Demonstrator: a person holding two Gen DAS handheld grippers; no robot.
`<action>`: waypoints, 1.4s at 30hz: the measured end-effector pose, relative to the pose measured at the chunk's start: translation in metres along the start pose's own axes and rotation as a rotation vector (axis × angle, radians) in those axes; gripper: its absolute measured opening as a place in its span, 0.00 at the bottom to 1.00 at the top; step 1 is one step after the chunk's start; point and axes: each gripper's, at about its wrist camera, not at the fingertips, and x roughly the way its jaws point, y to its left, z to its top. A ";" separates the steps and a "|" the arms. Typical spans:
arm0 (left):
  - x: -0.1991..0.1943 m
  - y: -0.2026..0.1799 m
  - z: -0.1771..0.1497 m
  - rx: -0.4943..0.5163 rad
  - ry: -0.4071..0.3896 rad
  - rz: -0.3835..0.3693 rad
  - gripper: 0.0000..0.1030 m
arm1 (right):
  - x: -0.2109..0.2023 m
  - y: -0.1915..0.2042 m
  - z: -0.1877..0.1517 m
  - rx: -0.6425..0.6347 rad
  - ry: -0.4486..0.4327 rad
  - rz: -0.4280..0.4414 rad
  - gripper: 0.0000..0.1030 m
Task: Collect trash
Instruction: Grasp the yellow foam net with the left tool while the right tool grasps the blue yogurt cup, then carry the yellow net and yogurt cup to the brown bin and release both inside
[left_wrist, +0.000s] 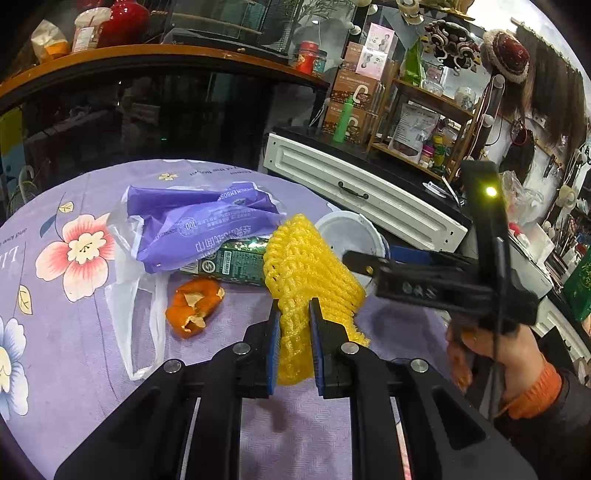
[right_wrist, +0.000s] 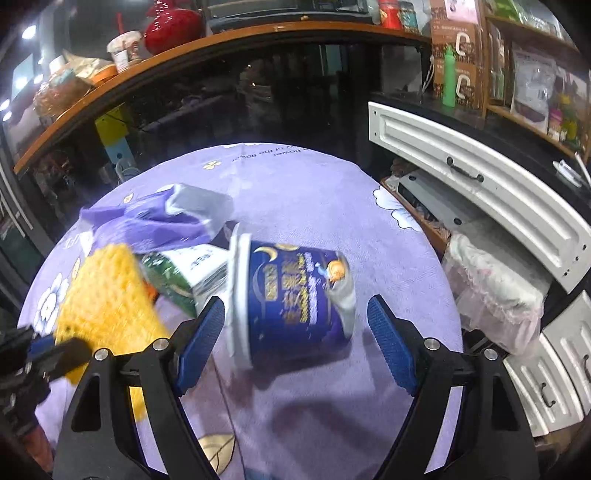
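Centrally in the left wrist view, your left gripper (left_wrist: 294, 345) has its jaws pinching the yellow foam net (left_wrist: 312, 273), which stands up between the blue pads and looks lifted off the cloth, a hold that suits carrying it away as trash. Your right gripper (right_wrist: 295, 345) has its jaws spread wide on either side of the blue cup (right_wrist: 295, 295), which lies on its side with its white rim toward the left of the frame; neither pad appears to touch it, so the grasp is judged not yet made, and the wide opening fits the cup's broad body. Behind the net, toward the middle left of the left wrist view, the remaining litter sits in a loose cluster: a purple wrapper (left_wrist: 199, 221) draped over a green carton (left_wrist: 231, 262), a clear plastic bag (left_wrist: 136, 306) trailing toward the lower left, and an orange peel (left_wrist: 194, 308) just beside the bag. All rest on a round table (left_wrist: 74, 332) covered by a lilac cloth printed with flowers. At the right edge of the right wrist view, below the table, a bin lined with a pale bag (right_wrist: 493, 280) stands under a white drawer unit (right_wrist: 480, 192), the likely destination. Dark glass cabinets and crowded shelves fill the upper background.
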 end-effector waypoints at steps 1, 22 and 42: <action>0.000 0.000 0.000 0.000 0.002 -0.001 0.15 | 0.002 0.000 0.000 0.002 0.002 0.004 0.77; 0.001 -0.019 -0.008 0.051 0.011 -0.029 0.14 | -0.085 -0.018 -0.052 0.056 -0.100 -0.011 0.55; -0.006 -0.131 -0.047 0.218 0.081 -0.187 0.15 | -0.229 -0.102 -0.203 0.236 -0.179 -0.198 0.55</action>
